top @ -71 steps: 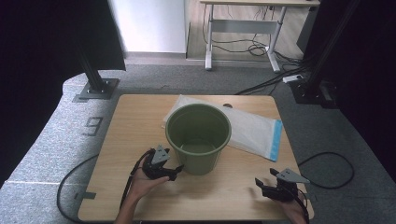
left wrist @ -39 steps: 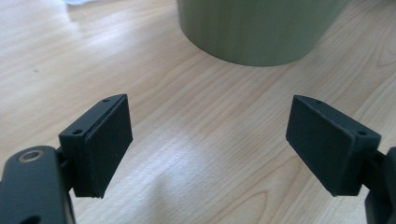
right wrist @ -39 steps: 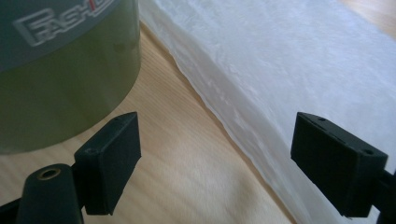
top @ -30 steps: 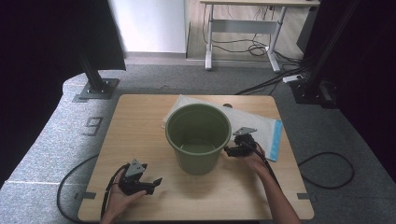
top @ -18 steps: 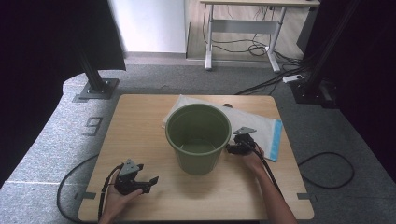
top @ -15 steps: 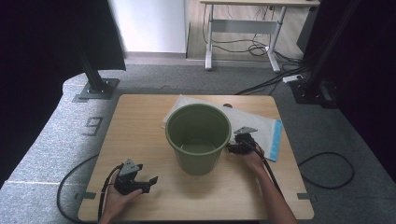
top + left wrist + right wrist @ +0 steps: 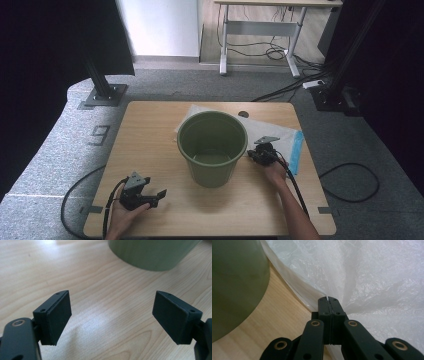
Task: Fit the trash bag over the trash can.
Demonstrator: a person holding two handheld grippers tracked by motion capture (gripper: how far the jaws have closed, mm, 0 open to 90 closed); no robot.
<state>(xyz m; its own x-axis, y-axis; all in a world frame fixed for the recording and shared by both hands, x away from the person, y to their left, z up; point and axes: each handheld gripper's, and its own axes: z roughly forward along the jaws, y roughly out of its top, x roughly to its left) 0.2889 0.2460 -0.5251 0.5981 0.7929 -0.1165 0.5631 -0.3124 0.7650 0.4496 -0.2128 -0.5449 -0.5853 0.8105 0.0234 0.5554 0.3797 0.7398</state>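
right tool [image 7: 329, 299] – jaws just closed, pinching near edge of thin white plastic bag [image 7: 372, 277] | bag flat on worktop [image 7: 150, 130], behind and right of green plastic bucket [image 7: 212, 147] | left tool [image 7: 111, 315] – wide open, empty, farther off

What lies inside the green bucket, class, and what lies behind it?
The green bucket looks empty to its bare bottom. Behind it lies a white plastic bag, partly hidden by the bucket; the right gripper pinches its edge.

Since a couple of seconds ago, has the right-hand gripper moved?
Yes. The right gripper went from the table's near right corner up beside the green bucket, and its jaws have just closed on the plastic bag's edge.
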